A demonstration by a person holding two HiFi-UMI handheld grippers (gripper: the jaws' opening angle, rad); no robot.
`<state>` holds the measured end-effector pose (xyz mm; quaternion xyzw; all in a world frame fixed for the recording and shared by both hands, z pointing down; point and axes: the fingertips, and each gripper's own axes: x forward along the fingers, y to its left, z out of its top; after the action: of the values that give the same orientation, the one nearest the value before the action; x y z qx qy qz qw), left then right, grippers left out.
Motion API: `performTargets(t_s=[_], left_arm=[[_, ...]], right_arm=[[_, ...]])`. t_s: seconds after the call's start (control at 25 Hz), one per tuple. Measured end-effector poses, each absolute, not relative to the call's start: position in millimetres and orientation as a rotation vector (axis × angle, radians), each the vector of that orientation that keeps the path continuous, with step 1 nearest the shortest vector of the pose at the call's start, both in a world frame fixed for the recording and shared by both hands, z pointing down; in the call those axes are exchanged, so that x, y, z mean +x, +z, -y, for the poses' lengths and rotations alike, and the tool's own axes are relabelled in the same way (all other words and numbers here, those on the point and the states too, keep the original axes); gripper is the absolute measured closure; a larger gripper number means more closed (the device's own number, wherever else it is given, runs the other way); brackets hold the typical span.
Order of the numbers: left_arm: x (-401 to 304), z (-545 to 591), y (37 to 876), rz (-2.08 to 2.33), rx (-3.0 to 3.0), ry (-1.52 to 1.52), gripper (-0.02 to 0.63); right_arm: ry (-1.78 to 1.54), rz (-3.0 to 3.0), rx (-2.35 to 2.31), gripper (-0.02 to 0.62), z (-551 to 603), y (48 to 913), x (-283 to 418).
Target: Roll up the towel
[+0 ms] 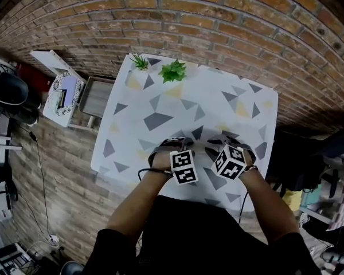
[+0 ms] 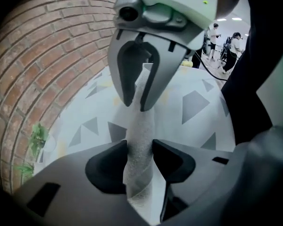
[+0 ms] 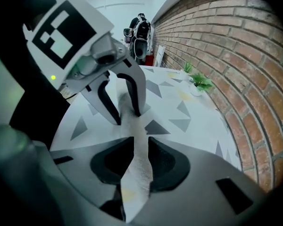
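**Soft, even light; strong fisheye warp**

The head view is evenly lit, fading to black corners, and the brick wall (image 1: 218, 16) bows. Both gripper views curve likewise under dark vignettes. The table (image 2: 212, 131) glares pale; ceiling lights (image 2: 228, 19) shine far behind. Close up, the towel (image 2: 140, 140) blurs.

We find 2 bare forearms, left forearm (image 1: 132, 205) and right forearm (image 1: 268, 202), extended forward and converging, each hand holding 1 tool. Both tools point steeply down, tips facing each other. The left tongs (image 2: 140, 147) are closed on the towel (image 2: 140, 126), pads pressing both sides. The right tongs (image 3: 140, 147) clamp it likewise.
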<state>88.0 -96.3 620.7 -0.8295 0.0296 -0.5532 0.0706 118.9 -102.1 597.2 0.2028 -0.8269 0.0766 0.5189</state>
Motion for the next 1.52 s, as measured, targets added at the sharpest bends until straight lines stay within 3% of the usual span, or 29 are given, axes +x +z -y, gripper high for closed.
performTargets(t_s=[0.4, 0.88, 1.08, 1.2, 1.52], left_arm=[[81, 112, 603, -0.334, -2.539, -1.633, 0.419], [57, 72, 561, -0.721, -2.724, -1.53, 0.424], [45, 49, 538, -0.931, -2.894, -1.351, 0.462], [38, 39, 525, -1.027, -2.997, -1.236, 0.548], [12, 37, 469, -1.137, -3.186, -0.761, 0.565]], right_arm=[[0.162, 1.939, 0.549, 0.471, 95, 617, 123], [0.189, 2.062, 0.76, 0.469, 71, 578, 137], [0.302, 2.218, 0.857, 0.494, 51, 557, 125], [0.353, 2.3, 0.918, 0.554, 38, 539, 120], [0.566, 2.485, 1.172, 0.578, 21, 475, 134]])
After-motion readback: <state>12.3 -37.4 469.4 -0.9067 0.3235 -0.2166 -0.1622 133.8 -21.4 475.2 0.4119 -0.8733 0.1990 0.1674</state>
